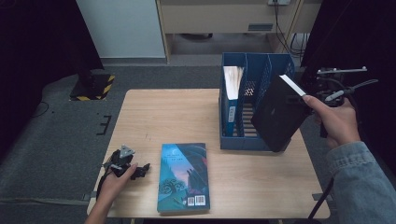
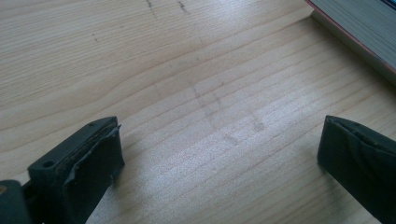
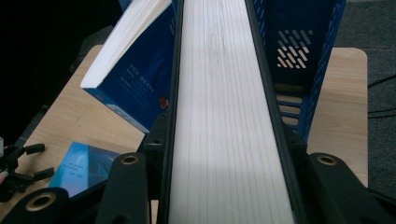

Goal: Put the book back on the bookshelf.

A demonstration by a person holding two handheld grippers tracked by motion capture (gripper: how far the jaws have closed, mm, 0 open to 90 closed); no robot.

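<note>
A black-covered book (image 1: 275,119) hangs tilted in the air at the front right of the blue file rack (image 1: 280,67). My right gripper (image 1: 312,95) is shut on it, and its jaws clamp the covers on either side of the white page edge (image 3: 224,107). A blue book (image 1: 231,100) stands in the rack's left slot, leaning (image 3: 140,79). A teal book (image 1: 183,177) lies flat near the table's front edge. Just left of it my left gripper (image 1: 141,171) rests low on the table, open, with bare wood between its jaws (image 2: 219,158).
The wooden table (image 1: 163,116) is bare at its left and back. The rack's middle and right slots (image 1: 259,88) hold nothing. A corner of the teal book's page edge (image 2: 364,32) lies ahead of the left gripper. Dark floor surrounds the table.
</note>
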